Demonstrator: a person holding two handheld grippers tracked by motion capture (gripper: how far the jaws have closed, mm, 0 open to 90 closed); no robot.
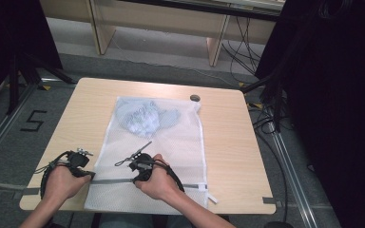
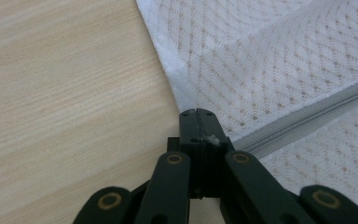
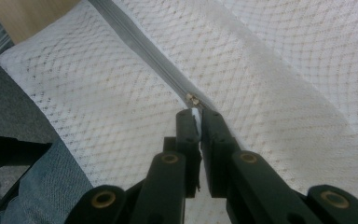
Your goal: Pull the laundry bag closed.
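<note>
A white mesh laundry bag lies flat on the wooden table, and a pale blue garment is bunched inside its far end. A grey zipper crosses the bag near the front edge. My left gripper sits at the bag's left edge, its jaws shut on the mesh where the zipper ends. My right gripper is a short way along the zipper, shut on the small zipper pull just below the slider.
A small dark round object lies on the table past the bag's far right corner. The bag's near end hangs over the table's front edge above the person's trouser leg. Black curtains, cables and wooden furniture legs surround the table.
</note>
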